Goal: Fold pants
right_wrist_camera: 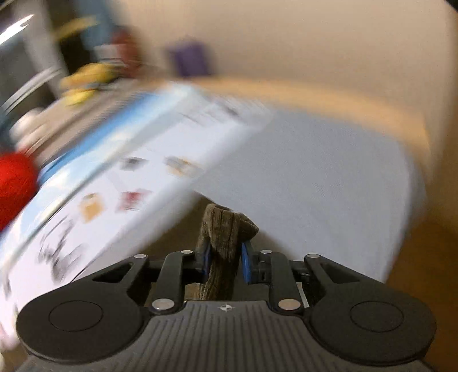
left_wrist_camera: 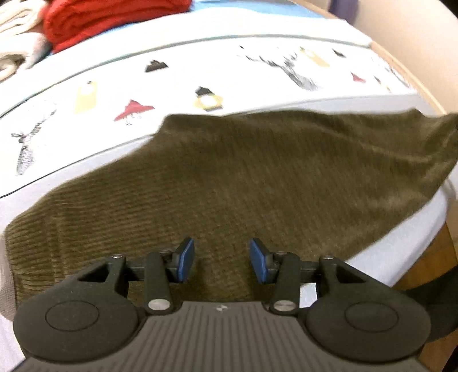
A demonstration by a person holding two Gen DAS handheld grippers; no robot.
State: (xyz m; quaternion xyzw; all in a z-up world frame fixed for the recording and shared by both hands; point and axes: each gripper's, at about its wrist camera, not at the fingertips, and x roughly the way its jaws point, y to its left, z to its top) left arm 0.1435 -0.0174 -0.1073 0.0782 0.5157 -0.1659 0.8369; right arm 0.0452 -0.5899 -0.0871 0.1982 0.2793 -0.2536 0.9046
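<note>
Right gripper point(right_wrist_camera: 223, 259): blue pads clamped on a bunched fold of the pants point(right_wrist_camera: 221, 246), lifted off the bed.
Left gripper point(left_wrist_camera: 221, 259): jaws apart, nothing between the pads, poised over the pants.
Pants point(left_wrist_camera: 243, 177): olive corduroy, spread across the near edge of the bed point(left_wrist_camera: 86, 160).
Bed cover: white, printed figures.
Red cloth point(left_wrist_camera: 108, 20): bed's far corner.

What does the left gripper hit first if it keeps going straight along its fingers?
Most likely the olive corduroy pants on the bed. The left gripper points down at them, jaws open and empty, with only that fabric ahead. How far off the cloth lies is unclear.
</note>
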